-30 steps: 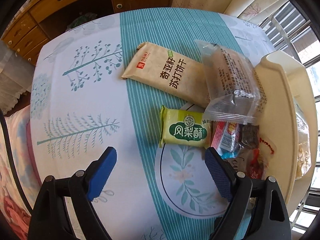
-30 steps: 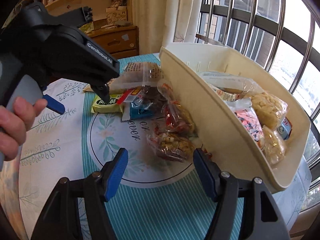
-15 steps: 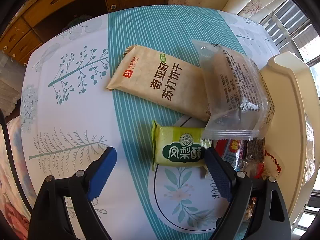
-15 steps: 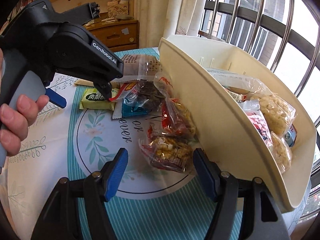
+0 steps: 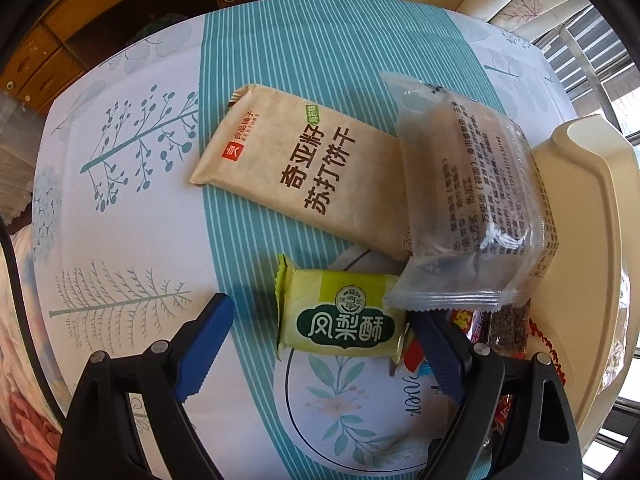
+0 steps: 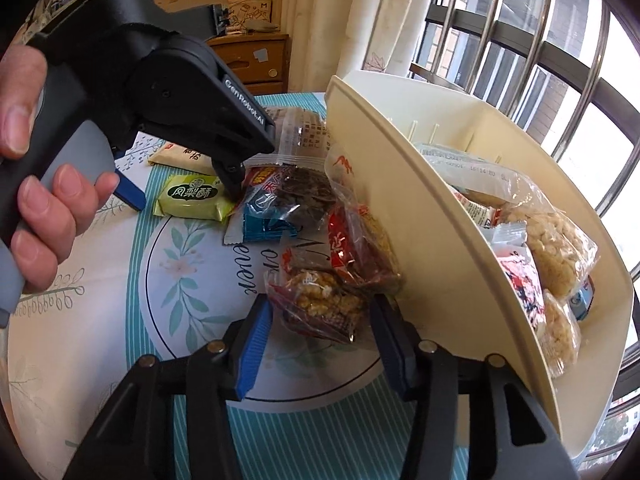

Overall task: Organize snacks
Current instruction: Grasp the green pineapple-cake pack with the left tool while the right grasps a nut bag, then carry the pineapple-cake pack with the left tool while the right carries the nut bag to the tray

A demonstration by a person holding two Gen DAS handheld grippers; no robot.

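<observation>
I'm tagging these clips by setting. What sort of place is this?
Most likely a room in a home: a table with a printed tablecloth, a wooden cabinet with drawers, curtains and a barred window.

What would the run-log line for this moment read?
left gripper: open, straddling green pastry packet | right gripper: jaws just closing around peanut-brittle packet, not yet pressing | bin: partly filled
</observation>
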